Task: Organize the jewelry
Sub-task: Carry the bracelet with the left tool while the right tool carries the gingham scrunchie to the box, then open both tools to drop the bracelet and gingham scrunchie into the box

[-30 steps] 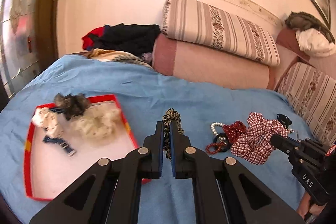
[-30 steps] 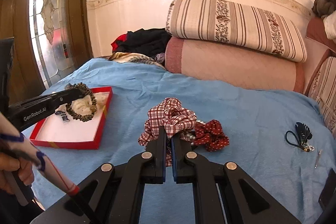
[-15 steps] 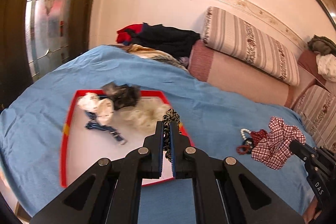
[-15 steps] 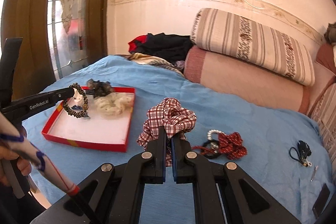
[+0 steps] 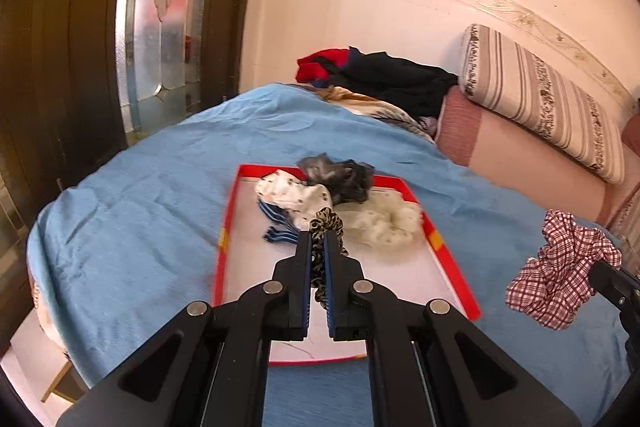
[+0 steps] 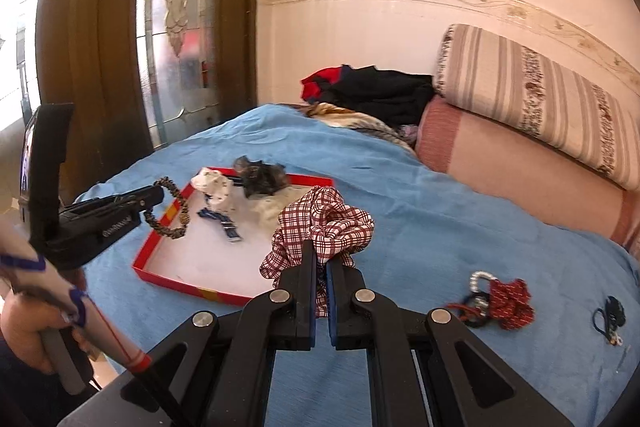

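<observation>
My left gripper point(image 5: 318, 239) is shut on a leopard-print hair tie point(image 5: 326, 225), held above the red-rimmed tray point(image 5: 452, 267) on the blue bedspread. The tray holds a white scrunchie point(image 5: 292, 191), a grey one point(image 5: 340, 173), a cream one point(image 5: 384, 223) and a blue striped band point(image 5: 278, 227). My right gripper point(image 6: 320, 259) is shut on a red plaid scrunchie point(image 6: 324, 223), lifted off the bed just right of the tray point(image 6: 160, 255). The left gripper point(image 6: 160, 193) with the hair tie point(image 6: 172, 211) shows at the left in the right wrist view.
On the bedspread point(image 6: 460, 227) lie a dark red scrunchie with a pearl bracelet point(image 6: 496, 297) and a black hair tie point(image 6: 610, 311). Striped and pink bolsters point(image 6: 540, 95) line the back, beside a pile of clothes point(image 6: 372, 87). A person's hand point(image 6: 36, 331) grips the left handle.
Both grippers have swung left toward the tray. The leopard hair tie now hangs over the tray, and the plaid scrunchie has left the pile on the bed and come near the tray's right edge.
</observation>
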